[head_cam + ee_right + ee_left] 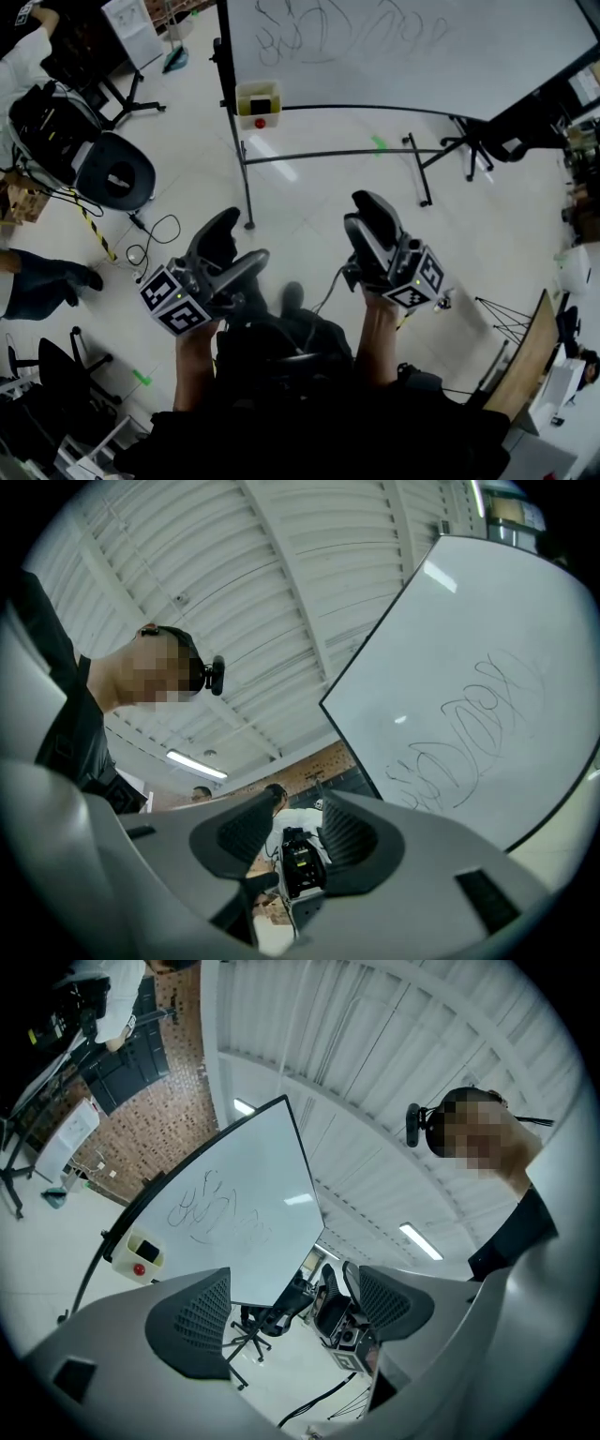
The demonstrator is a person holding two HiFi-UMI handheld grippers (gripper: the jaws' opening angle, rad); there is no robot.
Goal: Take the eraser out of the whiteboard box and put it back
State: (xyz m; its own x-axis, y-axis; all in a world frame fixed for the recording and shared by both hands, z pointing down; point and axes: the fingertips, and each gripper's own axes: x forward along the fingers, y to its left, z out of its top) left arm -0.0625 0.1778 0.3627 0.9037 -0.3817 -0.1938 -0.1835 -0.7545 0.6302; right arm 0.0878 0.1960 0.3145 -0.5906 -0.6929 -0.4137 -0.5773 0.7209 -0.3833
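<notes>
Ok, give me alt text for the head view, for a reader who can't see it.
Seen from above, a person's left gripper and right gripper sit low in the frame, jaws apart and empty. Ahead on a pale floor stands a scribbled-on whiteboard, with a small whiteboard box at its lower left corner.

Left gripper, right gripper: dark grey shells, ribbed black pads, black-white marker cube each. Black top lower centre.
</notes>
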